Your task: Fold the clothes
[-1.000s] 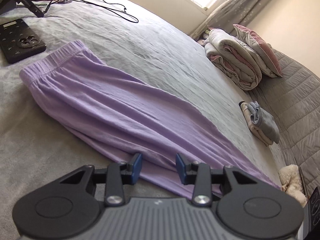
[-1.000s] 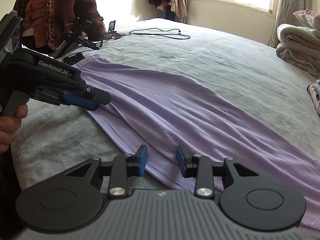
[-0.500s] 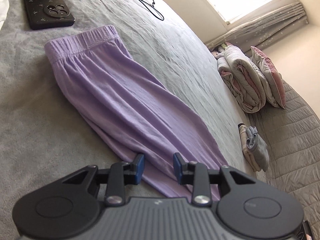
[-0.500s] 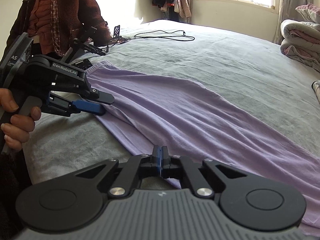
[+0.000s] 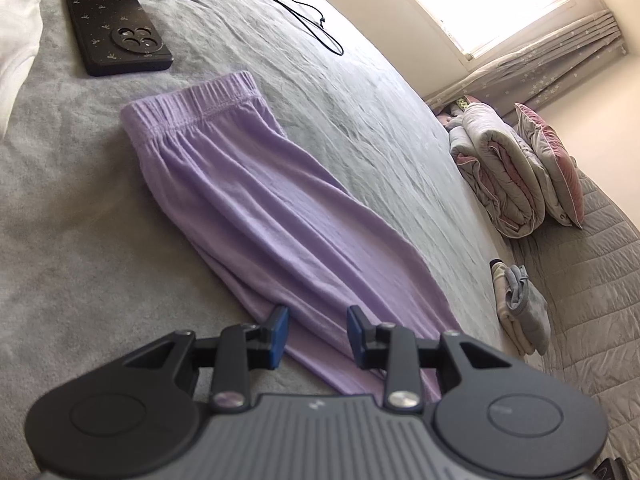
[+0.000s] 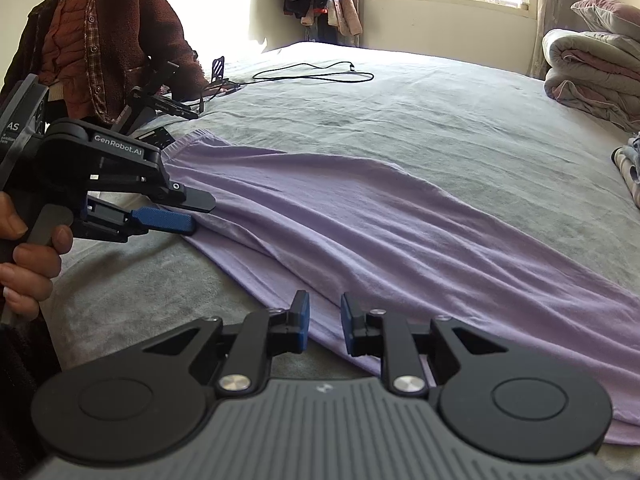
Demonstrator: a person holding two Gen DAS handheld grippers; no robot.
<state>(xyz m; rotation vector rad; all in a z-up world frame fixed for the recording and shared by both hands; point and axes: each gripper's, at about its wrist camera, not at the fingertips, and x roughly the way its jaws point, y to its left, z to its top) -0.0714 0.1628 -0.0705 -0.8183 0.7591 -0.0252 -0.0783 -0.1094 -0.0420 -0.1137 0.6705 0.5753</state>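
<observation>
A pair of lilac trousers lies flat and lengthwise on the grey bed, its elastic waistband at the far end. It also shows in the right wrist view. My left gripper is open and empty, its blue pads either side of the trousers' near edge. It shows from the side in the right wrist view, at the edge near the waistband. My right gripper is open and empty, low over the near edge further down the leg.
A black phone and a black cable lie beyond the waistband. A rolled duvet, a pink pillow and a small stack of folded clothes lie at the right. A person stands at the bed's left side.
My right gripper shut half a second ago and has opened again. My left gripper has stayed open; its view has swung so more of the waistband and phone show.
</observation>
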